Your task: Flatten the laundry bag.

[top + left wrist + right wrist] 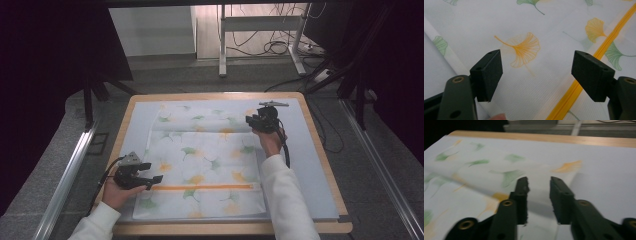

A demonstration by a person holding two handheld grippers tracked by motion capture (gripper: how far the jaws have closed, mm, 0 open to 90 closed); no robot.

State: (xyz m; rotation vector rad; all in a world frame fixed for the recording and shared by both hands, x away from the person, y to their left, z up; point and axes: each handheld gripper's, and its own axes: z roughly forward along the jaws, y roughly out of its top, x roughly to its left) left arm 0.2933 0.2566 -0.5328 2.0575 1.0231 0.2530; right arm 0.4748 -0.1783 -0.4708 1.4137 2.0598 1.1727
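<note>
high view: ginkgo-print zippered cover (200, 160) flat on surface (320, 165), top edge folded over; left tongs (150, 181) by orange zipper (200, 187), right tongs (250, 121) at fold.
left gripper view: left tongs (536, 72) released, wide above fabric; risk of snagging zipper (584, 72).
right gripper view: right tongs (539, 195) parted, nothing gripped; fold (499, 173) may spring back.

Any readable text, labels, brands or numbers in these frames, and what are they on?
None can be read. The white fabric cover printed with green and yellow ginkgo leaves carries only its pattern and an orange zipper, no lettering. The black left gripper and black right gripper show no legible marking. The pale mat on the wooden table is plain.
</note>
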